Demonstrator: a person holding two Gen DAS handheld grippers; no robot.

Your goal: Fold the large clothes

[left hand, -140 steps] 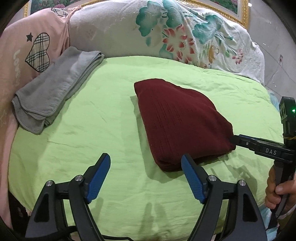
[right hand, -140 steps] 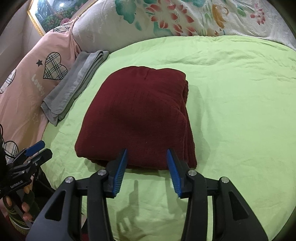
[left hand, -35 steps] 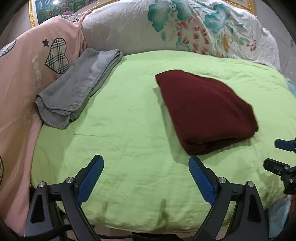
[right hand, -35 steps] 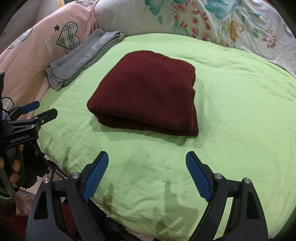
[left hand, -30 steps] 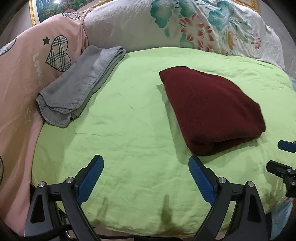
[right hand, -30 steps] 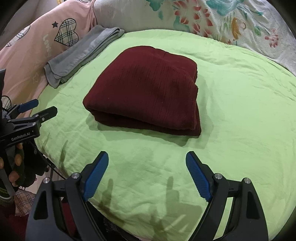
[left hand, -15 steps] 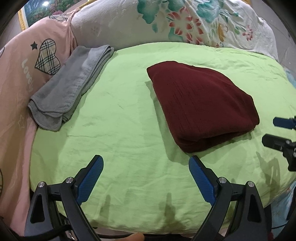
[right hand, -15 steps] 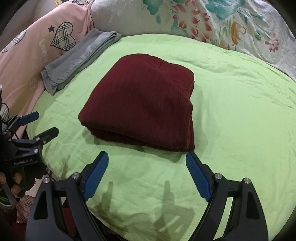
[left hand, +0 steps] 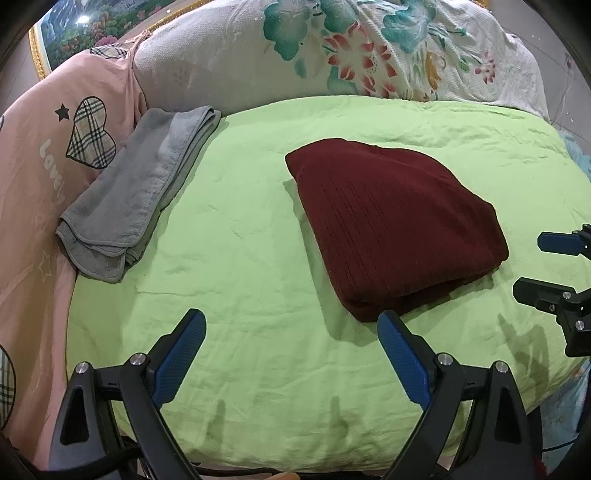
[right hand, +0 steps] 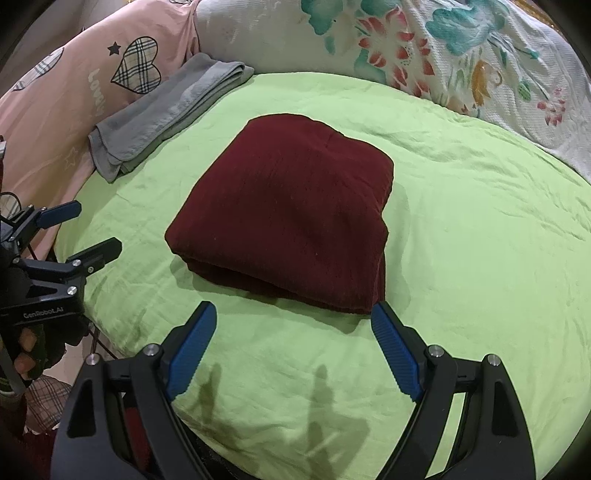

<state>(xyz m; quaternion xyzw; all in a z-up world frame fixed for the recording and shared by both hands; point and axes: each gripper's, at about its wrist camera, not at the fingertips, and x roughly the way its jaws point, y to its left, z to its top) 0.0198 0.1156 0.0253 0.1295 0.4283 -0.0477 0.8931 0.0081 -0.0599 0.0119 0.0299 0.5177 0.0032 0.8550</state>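
A dark red sweater (left hand: 391, 229) lies folded into a thick, roughly square bundle on the light green bed sheet (left hand: 240, 229), near the middle of the bed. Its layered open edges face the near side, and its top is smooth apart from faint ribbing. Nothing touches it.

The left gripper (left hand: 291, 350) hangs over the near edge of the bed with its jaws spread wide and nothing between them — only bare sheet shows in the gap. Its right blue pad (left hand: 402, 360) appears just in front of the sweater's near corner, apart from the cloth. The right gripper (right hand: 293, 349) is likewise wide open and empty, held above the sheet just short of the sweater's near edge; in the left wrist view it shows at the right border (left hand: 554, 266). In the right wrist view the left gripper sits at the left border (right hand: 74, 236), with a hand (right hand: 27, 360) wrapped round its handle below.

A folded gray towel (left hand: 136, 192) rests at the far left of the sheet, well apart from the sweater and up against a pink quilt (left hand: 40, 155) printed with plaid hearts. Behind the bed a white blanket with a floral pattern (left hand: 351, 48) is piled along the far side, and the corner of a gold-framed picture (left hand: 74, 29) shows at the upper left.
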